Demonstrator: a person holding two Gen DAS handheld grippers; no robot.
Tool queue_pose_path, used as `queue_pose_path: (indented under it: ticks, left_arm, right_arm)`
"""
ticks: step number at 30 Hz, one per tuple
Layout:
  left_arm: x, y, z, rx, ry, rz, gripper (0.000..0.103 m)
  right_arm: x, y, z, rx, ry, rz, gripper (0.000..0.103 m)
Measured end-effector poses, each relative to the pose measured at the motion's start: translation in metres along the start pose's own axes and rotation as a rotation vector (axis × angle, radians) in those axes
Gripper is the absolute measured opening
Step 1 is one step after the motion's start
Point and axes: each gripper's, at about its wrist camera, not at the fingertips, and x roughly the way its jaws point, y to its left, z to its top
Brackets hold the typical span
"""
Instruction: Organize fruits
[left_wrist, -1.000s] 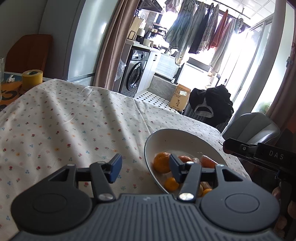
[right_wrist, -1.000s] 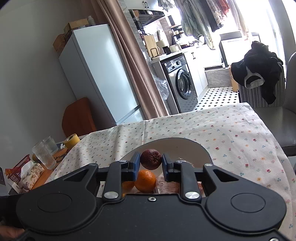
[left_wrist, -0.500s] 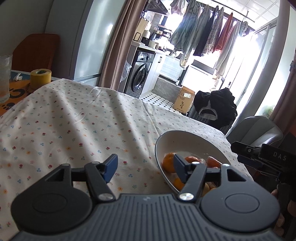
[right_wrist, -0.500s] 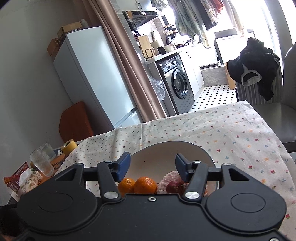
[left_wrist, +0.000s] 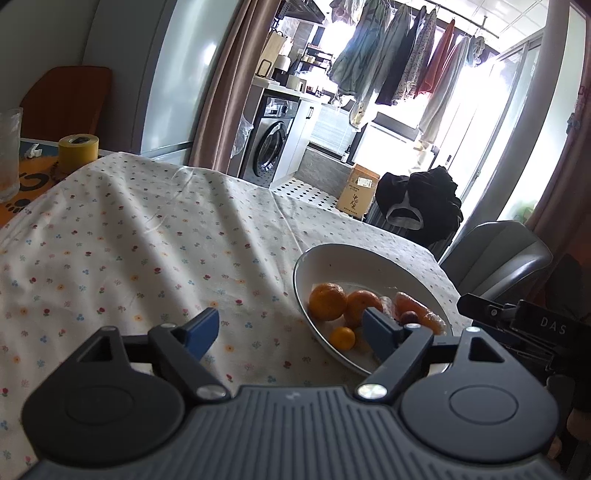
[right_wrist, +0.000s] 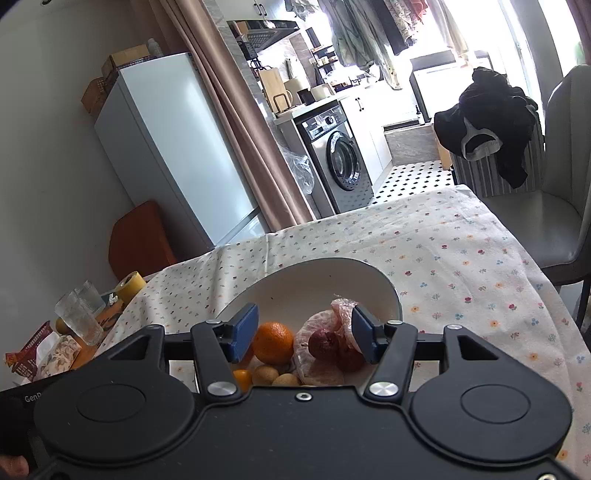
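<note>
Left gripper (left_wrist: 291, 334), just beside the white bowl (left_wrist: 369, 258): wider than a second ago, opening more, holding nothing. In the bowl: oranges (left_wrist: 328, 301) and a dark plum (right_wrist: 322, 343), dropped there now. Over the bowl, right gripper (right_wrist: 303, 338): no longer pinching the plum, fingers apart, empty.
</note>
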Motion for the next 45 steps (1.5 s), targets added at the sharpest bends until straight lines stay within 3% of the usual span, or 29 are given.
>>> queue_pose_path:
  ticks: [8, 13, 15, 17, 21, 25, 37, 45]
  left_arm:
    - [-0.027, -0.006, -0.008, 0.007, -0.021, 0.003, 0.09]
    - [-0.041, -0.007, -0.011, 0.004, -0.025, 0.029, 0.094]
    - [-0.046, -0.006, -0.013, 0.002, -0.028, 0.043, 0.096]
    - [-0.05, -0.005, -0.014, 0.001, -0.022, 0.053, 0.096]
    - [-0.062, -0.006, -0.016, 0.016, -0.024, 0.063, 0.096]
    - [-0.075, -0.007, -0.018, 0.032, -0.029, 0.073, 0.098]
    - [-0.126, -0.015, -0.032, 0.091, -0.061, 0.087, 0.103]
    - [-0.156, -0.019, -0.042, 0.116, -0.085, 0.095, 0.103]
  right_arm:
    - [-0.028, 0.008, -0.008, -0.026, -0.021, 0.01, 0.071]
    - [-0.042, 0.015, -0.01, -0.056, -0.018, 0.013, 0.075]
    - [-0.049, 0.017, -0.011, -0.066, -0.023, 0.019, 0.079]
    - [-0.055, 0.021, -0.014, -0.087, -0.031, 0.012, 0.09]
    - [-0.064, 0.026, -0.017, -0.103, -0.032, 0.006, 0.093]
    - [-0.074, 0.034, -0.022, -0.132, -0.036, -0.012, 0.103]
    - [-0.112, 0.054, -0.036, -0.18, -0.024, 0.001, 0.103]
    - [-0.141, 0.074, -0.051, -0.252, -0.032, -0.038, 0.103]
